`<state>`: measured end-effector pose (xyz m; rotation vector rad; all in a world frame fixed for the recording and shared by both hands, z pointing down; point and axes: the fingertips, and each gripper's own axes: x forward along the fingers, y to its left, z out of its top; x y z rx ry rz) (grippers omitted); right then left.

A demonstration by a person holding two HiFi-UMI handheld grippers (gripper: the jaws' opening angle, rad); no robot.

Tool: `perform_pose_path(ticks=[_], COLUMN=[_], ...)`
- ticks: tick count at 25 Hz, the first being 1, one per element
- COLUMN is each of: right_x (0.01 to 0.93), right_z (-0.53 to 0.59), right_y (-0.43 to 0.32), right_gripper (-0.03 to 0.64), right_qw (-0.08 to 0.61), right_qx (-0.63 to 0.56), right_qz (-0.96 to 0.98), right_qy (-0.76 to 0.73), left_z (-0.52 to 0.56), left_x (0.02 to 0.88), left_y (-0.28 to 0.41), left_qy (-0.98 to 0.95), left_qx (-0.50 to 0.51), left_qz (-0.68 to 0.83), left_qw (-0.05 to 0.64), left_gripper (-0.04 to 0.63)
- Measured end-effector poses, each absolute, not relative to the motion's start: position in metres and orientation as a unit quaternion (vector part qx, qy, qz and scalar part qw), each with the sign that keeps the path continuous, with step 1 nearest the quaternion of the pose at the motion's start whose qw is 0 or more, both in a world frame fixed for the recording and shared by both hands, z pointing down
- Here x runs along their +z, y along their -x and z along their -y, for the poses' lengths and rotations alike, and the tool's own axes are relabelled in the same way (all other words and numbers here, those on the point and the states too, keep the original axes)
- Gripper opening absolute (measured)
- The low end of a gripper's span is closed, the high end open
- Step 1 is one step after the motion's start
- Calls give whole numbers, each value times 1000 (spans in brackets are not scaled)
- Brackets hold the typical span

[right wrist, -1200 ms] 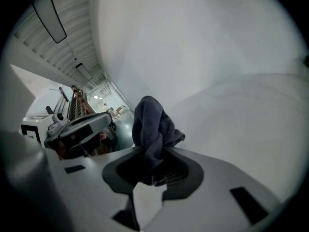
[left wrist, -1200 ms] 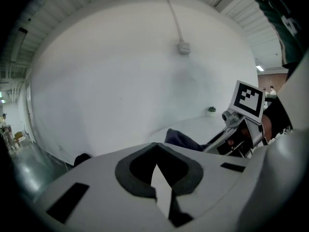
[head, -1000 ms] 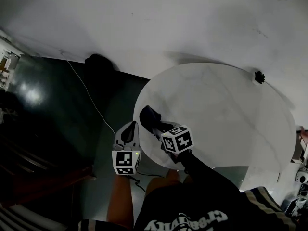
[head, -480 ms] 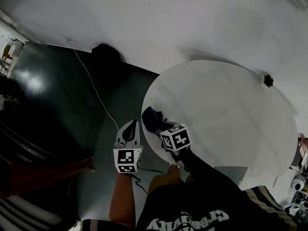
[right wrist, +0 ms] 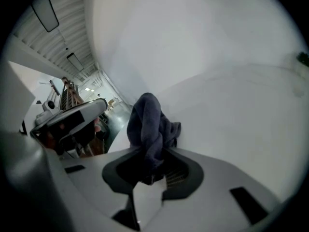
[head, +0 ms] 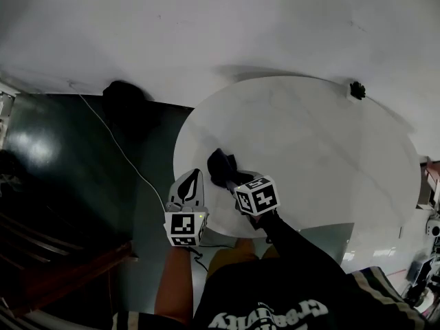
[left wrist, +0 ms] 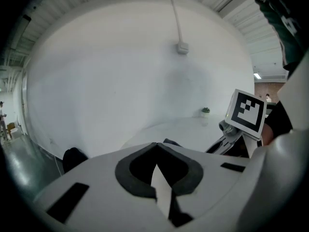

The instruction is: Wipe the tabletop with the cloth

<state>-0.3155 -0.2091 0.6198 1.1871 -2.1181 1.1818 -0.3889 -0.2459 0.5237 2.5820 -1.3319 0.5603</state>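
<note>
A dark blue cloth (head: 221, 166) lies bunched on the round white tabletop (head: 323, 157) near its left front edge. My right gripper (head: 230, 179) is shut on the cloth (right wrist: 149, 129), which hangs out from between its jaws onto the table (right wrist: 241, 115). My left gripper (head: 190, 186) hovers just off the table's left front edge, beside the right one. Its jaws are shut with nothing between them (left wrist: 156, 145). The right gripper's marker cube (left wrist: 247, 111) shows in the left gripper view.
A small dark plant (head: 356, 90) stands at the table's far right edge. A dark round object (head: 121, 95) and a thin cable (head: 117, 146) lie on the dark floor at left. White wall rises behind the table.
The right gripper has dragged the cloth a little further onto the table, away from the left edge. The left gripper stays beside it. The head view has shifted.
</note>
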Motion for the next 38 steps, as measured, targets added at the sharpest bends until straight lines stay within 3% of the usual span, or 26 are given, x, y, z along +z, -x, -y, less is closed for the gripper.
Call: perform_pose_path(ticks=[27, 38], right_x=[621, 619], right_z=[122, 76], right_y=[3, -124], right_gripper=[100, 101], right_qw=[190, 184], right_qx=[452, 448], right_qz=[693, 674], right_qy=[-528, -558], left_z=[188, 147], left_x=[516, 515], left_y=[74, -41], left_qy=[-913, -920], left_qx=[200, 219], left_qz=[348, 325], left_qw=[71, 27], left_gripper=[2, 2])
